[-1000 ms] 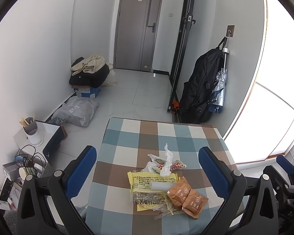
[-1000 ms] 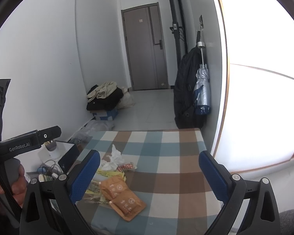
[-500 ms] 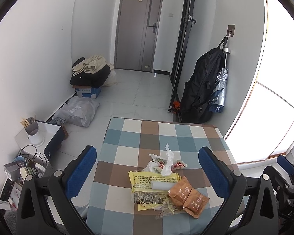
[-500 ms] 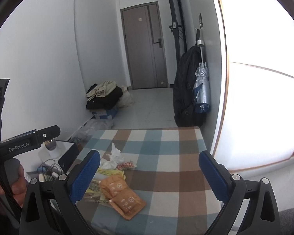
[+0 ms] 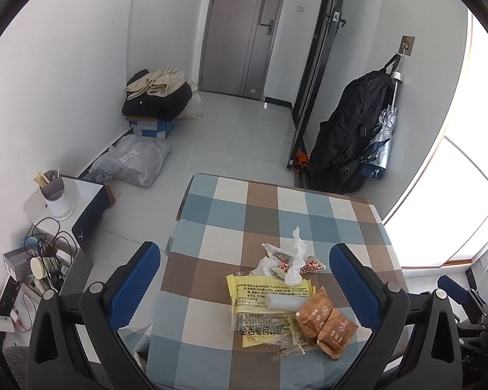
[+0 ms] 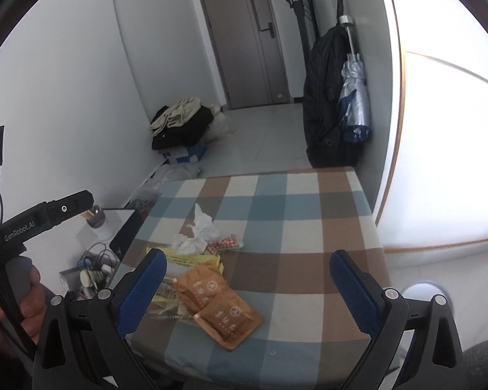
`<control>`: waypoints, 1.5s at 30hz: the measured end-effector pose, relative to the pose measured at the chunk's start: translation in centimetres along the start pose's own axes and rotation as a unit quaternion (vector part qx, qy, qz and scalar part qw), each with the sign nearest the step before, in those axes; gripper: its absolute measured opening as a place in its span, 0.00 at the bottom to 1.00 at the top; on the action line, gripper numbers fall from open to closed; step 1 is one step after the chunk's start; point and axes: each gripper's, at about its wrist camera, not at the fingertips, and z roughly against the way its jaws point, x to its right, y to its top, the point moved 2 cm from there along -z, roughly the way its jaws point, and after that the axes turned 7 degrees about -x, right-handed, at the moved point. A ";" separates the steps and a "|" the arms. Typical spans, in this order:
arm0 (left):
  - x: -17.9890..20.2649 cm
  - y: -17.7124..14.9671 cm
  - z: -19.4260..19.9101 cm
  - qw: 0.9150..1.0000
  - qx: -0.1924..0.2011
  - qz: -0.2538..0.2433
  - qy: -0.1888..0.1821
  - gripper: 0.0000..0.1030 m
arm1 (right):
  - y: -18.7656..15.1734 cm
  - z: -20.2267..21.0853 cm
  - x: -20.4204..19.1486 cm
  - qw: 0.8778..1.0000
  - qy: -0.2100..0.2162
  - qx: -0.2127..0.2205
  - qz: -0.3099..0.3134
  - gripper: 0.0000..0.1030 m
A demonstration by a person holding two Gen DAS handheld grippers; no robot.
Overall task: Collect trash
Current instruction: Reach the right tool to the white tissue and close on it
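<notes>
Left gripper held high over the near edge of the table, blue-padded fingers spread wide, nothing between them; probably poised this way to survey the litter before picking a first piece. Right gripper likewise splayed and empty, hovering at the near right side of the checked tablecloth, with bare cloth under most of its span. At 9 o'clock in the right view, a hand wrapped round a grey grip, under a black body printed "GenRobot.AI".

Trash bunched in one heap near the table's front, all within reach of either tool. Directly between the left fingers: a flattened yellow printed bag, with a small white tube-like roll lying across it. At 5 o'clock of that bag, two brown sachets, side by side and touching, stamped with a round emblem and pale characters too small to read. At 12 o'clock, a crumpled white plastic wrapper standing up in a twist, beside a red-and-white patterned snack packet. Black print on the yellow bag visible in bold blocks, seemingly Chinese, not legible here.

No bin in sight on the table; destination for the trash not apparent.
</notes>
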 end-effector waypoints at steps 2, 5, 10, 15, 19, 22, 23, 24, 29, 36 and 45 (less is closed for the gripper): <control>-0.6 0.2 -0.7 1.000 -0.014 0.009 0.000 0.99 | 0.5 -1.3 -0.3 1.000 0.013 -0.023 0.001 0.95; -1.5 0.2 -1.8 0.999 -0.035 0.019 0.002 0.99 | 1.5 -3.4 -0.9 0.998 0.029 -0.050 0.008 0.92; -2.8 0.6 -3.2 0.997 -0.065 0.035 -0.006 0.99 | 3.2 -6.9 -1.8 0.995 0.049 -0.084 0.021 0.89; -4.1 1.0 -4.6 0.994 -0.092 0.065 -0.014 0.99 | 4.8 -11.0 -2.7 0.990 0.075 -0.114 0.034 0.82; -4.6 1.2 -5.5 0.990 -0.115 0.084 -0.022 0.99 | 5.4 -14.1 -3.3 0.984 0.102 -0.143 0.043 0.76; -4.9 1.2 -6.2 0.987 -0.130 0.090 -0.028 0.99 | 5.4 -16.2 -3.9 0.978 0.108 -0.166 0.059 0.67; -4.9 1.2 -6.4 0.986 -0.135 0.092 -0.031 0.99 | 5.4 -16.7 -4.0 0.977 0.111 -0.172 0.064 0.65; -5.0 1.2 -6.7 0.985 -0.141 0.094 -0.033 0.99 | 5.4 -17.1 -4.1 0.976 0.112 -0.177 0.066 0.64; -5.3 0.9 -7.9 0.981 -0.167 0.096 -0.037 0.99 | 5.0 -18.6 -4.2 0.970 0.126 -0.198 0.065 0.46; -5.1 -0.4 -9.3 0.969 -0.217 0.093 -0.066 0.99 | 4.8 -18.4 -3.9 0.969 0.132 -0.198 0.065 0.09; -4.4 -1.8 -9.9 0.961 -0.249 0.086 -0.083 0.97 | 5.7 -15.7 -3.5 0.976 0.144 -0.155 0.050 0.07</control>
